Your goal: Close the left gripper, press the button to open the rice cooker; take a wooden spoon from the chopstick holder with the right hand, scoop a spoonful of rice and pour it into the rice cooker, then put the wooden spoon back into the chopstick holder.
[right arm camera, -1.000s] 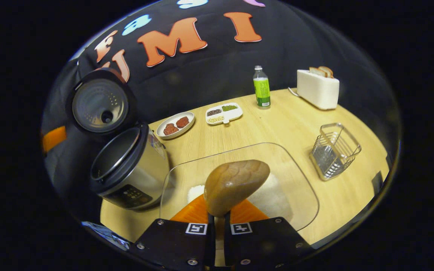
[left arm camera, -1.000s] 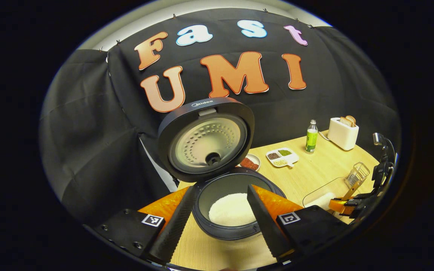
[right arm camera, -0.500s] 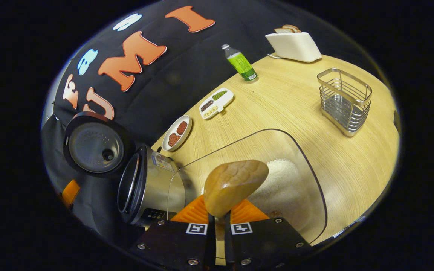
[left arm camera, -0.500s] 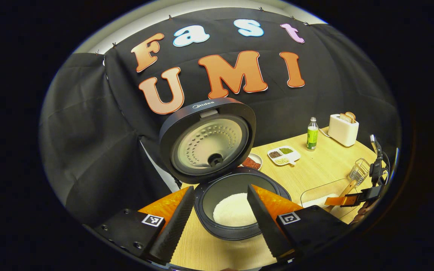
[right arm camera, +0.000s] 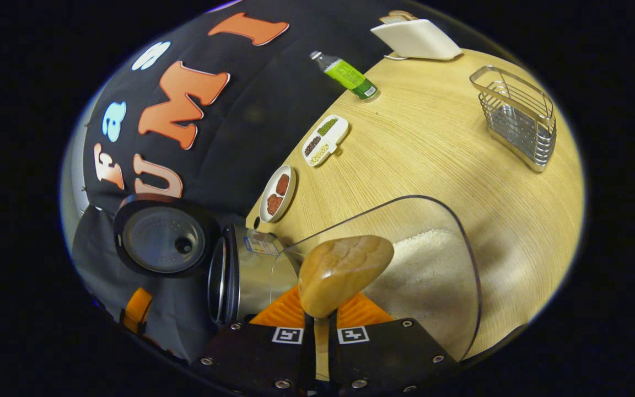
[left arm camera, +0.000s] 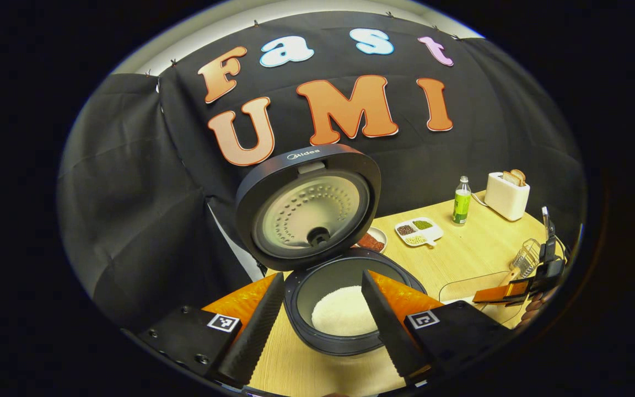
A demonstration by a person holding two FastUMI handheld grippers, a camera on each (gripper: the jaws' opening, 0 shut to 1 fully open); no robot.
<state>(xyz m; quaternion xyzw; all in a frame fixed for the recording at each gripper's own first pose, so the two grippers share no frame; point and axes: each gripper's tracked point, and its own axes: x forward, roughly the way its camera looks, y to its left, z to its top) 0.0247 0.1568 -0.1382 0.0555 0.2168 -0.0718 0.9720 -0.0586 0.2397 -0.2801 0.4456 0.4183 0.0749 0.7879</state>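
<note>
Left gripper view: the left gripper (left arm camera: 323, 309), jaws wide and empty, hovers before the rice cooker (left arm camera: 345, 309), whose lid (left arm camera: 307, 207) stands raised over rice inside. Right of the cooker, the right gripper (left arm camera: 507, 292) works at the glass tray (left arm camera: 463, 286).

Right gripper view: the right gripper (right arm camera: 322, 322) clamps the wooden spoon (right arm camera: 344, 271) over the tray's rice (right arm camera: 416, 270). Scooping appears in hand; next, a level carry to the cooker. The chopstick holder (right arm camera: 518, 124) stands well beyond the cooker on the wooden table (right arm camera: 444, 154).

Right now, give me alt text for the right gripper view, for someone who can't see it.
The right tool grips a wooden spoon over a clear glass dish of rice on a wooden table. The open rice cooker sits beside the dish; an empty wire chopstick holder stands farther back.
</note>
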